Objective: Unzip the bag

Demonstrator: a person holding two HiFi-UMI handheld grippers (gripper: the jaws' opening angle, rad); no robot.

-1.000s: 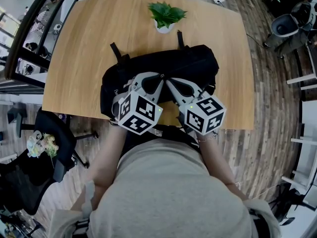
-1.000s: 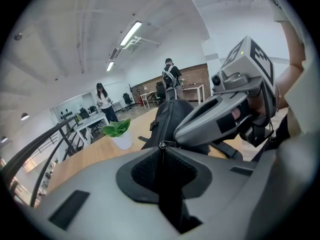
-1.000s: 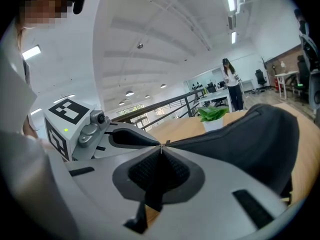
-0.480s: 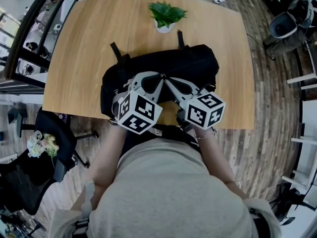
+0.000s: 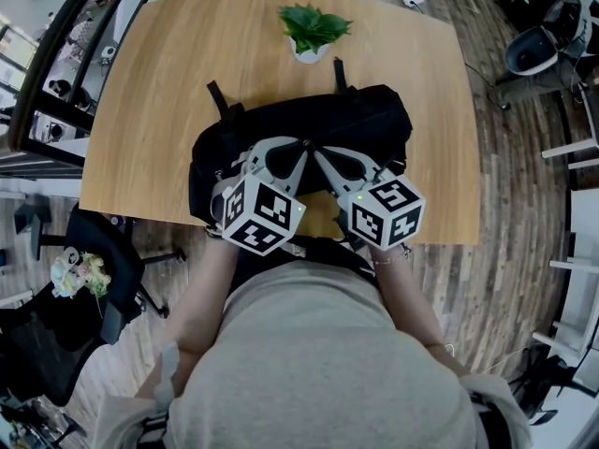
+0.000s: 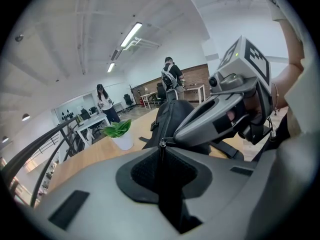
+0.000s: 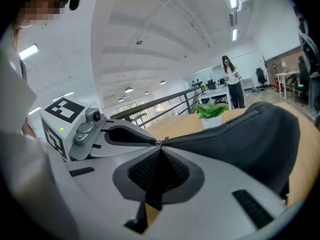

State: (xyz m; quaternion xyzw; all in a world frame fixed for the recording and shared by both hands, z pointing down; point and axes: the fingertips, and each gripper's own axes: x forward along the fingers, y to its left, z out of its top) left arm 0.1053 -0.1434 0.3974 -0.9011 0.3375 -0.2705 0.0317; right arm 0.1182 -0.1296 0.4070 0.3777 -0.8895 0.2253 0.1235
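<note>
A black bag (image 5: 365,124) lies on the wooden table (image 5: 159,92), near its front edge. Both grippers meet tip to tip at the bag's near middle. My left gripper (image 5: 301,145) is shut on the zipper strip (image 6: 161,151), whose teeth run between its jaws. My right gripper (image 5: 316,149) is shut on a black pull tab at the small metal slider (image 7: 158,143). From there the closed zipper line (image 7: 210,134) runs off to the right along the bag's top. In the left gripper view the right gripper (image 6: 176,138) comes in from the right.
A small potted plant (image 5: 314,28) stands behind the bag at the table's far edge. The bag's straps (image 5: 218,96) lie on the wood. Office chairs (image 5: 103,260) stand left of the person, and two people (image 6: 105,104) stand far back in the room.
</note>
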